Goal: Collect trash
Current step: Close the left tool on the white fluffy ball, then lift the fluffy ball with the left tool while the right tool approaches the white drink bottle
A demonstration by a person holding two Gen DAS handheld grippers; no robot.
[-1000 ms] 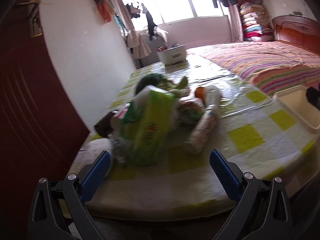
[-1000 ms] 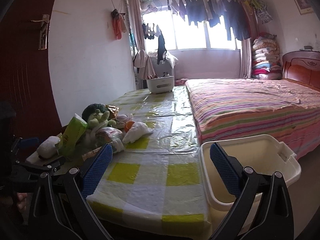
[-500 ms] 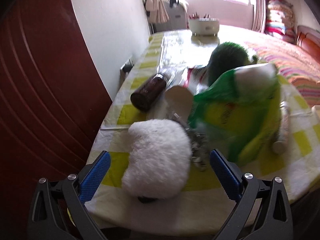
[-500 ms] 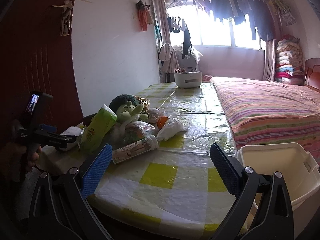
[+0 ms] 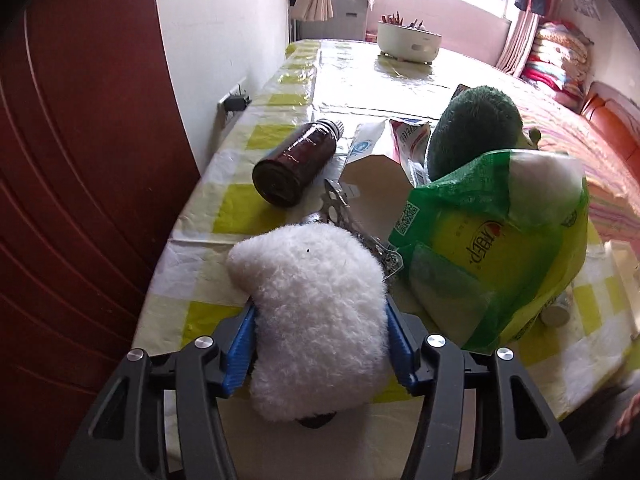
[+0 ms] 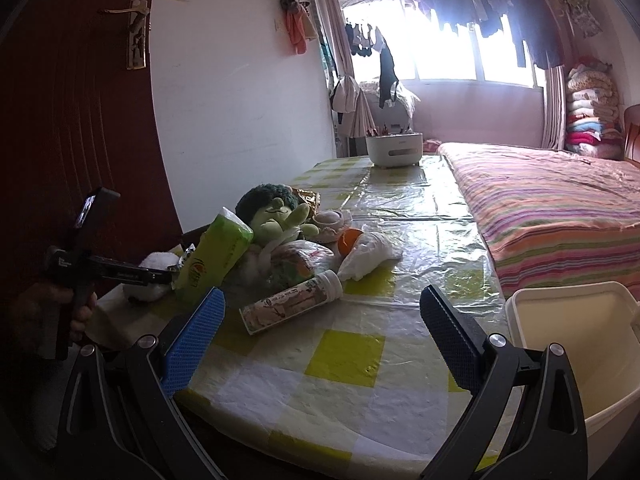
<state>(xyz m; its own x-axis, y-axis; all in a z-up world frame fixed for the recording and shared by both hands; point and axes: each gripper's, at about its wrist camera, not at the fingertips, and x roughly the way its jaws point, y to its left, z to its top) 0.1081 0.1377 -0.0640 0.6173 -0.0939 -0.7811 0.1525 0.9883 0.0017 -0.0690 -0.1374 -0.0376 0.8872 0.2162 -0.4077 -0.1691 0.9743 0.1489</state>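
My left gripper (image 5: 320,328) is shut on a white fluffy plush item (image 5: 316,312) at the table's near left edge; both blue pads press its sides. It also shows in the right wrist view (image 6: 154,276) with the left gripper (image 6: 160,278) around it. Beside it lie a green and yellow tissue pack (image 5: 492,248), a brown bottle (image 5: 298,164), crumpled foil (image 5: 352,224) and paper wrappers (image 5: 404,136). My right gripper (image 6: 320,316) is open and empty above the table's front edge. A printed tube bottle (image 6: 292,304) lies just beyond its left pad.
A cream plastic bin (image 6: 572,344) stands off the table's right edge. A green plush doll (image 6: 276,212), a white crumpled bag (image 6: 368,256) and an orange ball (image 6: 348,240) sit mid-table. A white pot (image 6: 394,148) stands at the far end. A bed (image 6: 560,200) lies right, a red door (image 5: 72,160) left.
My left gripper swung left from the tissue pack to the white plush item, moved in and closed on it. My right gripper shifted left, bringing the pile of items into its view.
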